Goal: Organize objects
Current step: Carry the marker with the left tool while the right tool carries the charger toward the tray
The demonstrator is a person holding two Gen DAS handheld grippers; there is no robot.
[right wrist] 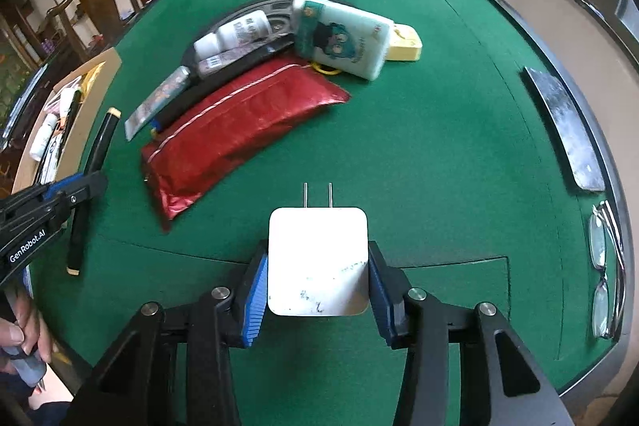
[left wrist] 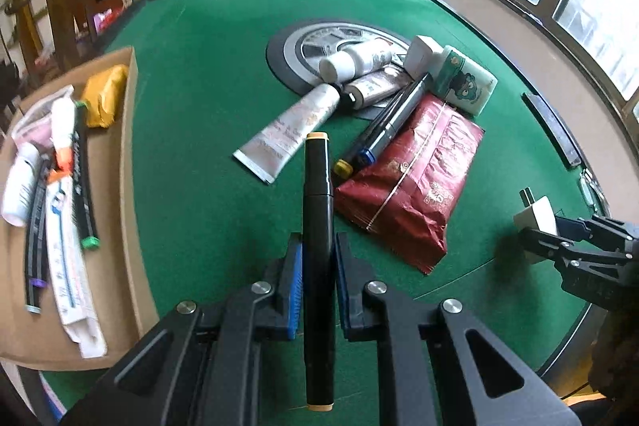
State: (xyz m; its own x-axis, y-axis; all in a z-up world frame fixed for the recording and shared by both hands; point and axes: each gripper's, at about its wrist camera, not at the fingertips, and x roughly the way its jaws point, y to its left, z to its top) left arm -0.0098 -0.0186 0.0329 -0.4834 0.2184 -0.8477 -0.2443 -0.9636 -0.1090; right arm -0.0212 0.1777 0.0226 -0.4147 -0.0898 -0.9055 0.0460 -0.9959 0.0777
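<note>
Left wrist view shows the left hand-held gripper (left wrist: 317,286) pinching a black marker (left wrist: 317,226) about midway along its barrel, blue pads tight on either side, the marker lifted clear of the green tabletop (left wrist: 199,106) with its tan cap pointing toward the pile. A marker like this is probably light, stiff and smooth-sided; a mid-barrel hold looks balanced, though a round barrel could roll or swing between flat pads if the wrist tilts.

Right wrist view shows the right hand-held gripper (right wrist: 317,274) clamped on a white plug adapter (right wrist: 317,262), pads pressing its two flat sides, prongs pointing away, also held above the felt. It is a hard, compact block, likely a little heavier than the marker; its glossy shell may be slippery, so the flat faces are the sensible place to squeeze.

To the left sits a cardboard tray (left wrist: 127,130) already carrying tubes, markers and a yellow packet, likely where both items belong. Remaining on the tabletop are a red foil pouch (right wrist: 239,122), a tissue pack (right wrist: 343,34), small white bottles (left wrist: 351,60), a cream tube (left wrist: 291,130) and two more markers (left wrist: 383,122). The pouch looks soft and crinkly, better gripped at an edge.
</note>
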